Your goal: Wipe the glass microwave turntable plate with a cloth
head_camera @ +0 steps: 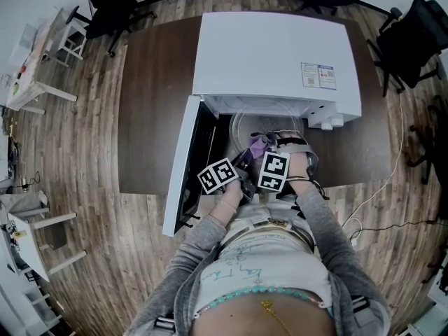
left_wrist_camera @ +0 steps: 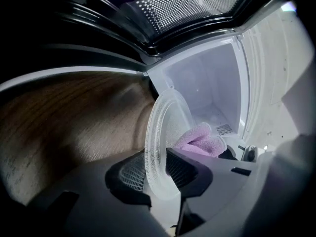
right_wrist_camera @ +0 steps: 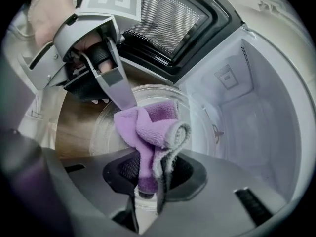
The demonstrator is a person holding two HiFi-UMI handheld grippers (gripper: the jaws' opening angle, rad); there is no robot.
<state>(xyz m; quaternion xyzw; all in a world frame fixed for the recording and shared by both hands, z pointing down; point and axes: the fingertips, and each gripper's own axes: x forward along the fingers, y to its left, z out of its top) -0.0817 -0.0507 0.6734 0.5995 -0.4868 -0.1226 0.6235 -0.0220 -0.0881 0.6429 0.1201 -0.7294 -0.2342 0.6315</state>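
Head view: white microwave (head_camera: 273,54) on a dark table (head_camera: 154,103), door (head_camera: 183,166) swung open to the picture's left. A person stands at the front with both tools at the mouth of the oven. The left gripper (head_camera: 241,168) and right gripper (head_camera: 264,149) are close together, their marker cubes (head_camera: 218,176) facing up. The glass plate (head_camera: 241,124) is at the cavity opening, partly out over the front edge. The purple cloth (head_camera: 256,144) sits on it, just under the right gripper.

Left gripper view: the left gripper (left_wrist_camera: 160,174) is clamped on the rim of the glass plate (left_wrist_camera: 163,137), one jaw on each face. The plate is seen nearly edge-on and runs away from the jaws toward the cavity (left_wrist_camera: 207,78). The cloth (left_wrist_camera: 200,139) is bunched on the far face and looks to touch it. The door's perforated window (left_wrist_camera: 182,6) is above, wood table (left_wrist_camera: 64,117) to the left.

Right gripper view: the right gripper (right_wrist_camera: 148,181) is closed on the cloth (right_wrist_camera: 153,132). A fold is pinched between the jaws and the rest is rolled up ahead of them. The cloth lies over the face of the plate (right_wrist_camera: 98,132). The left gripper (right_wrist_camera: 123,100) comes in from upper left, one finger flat on the plate by the cloth's top edge. The open cavity (right_wrist_camera: 247,117) is to the right, door (right_wrist_camera: 163,23) above.
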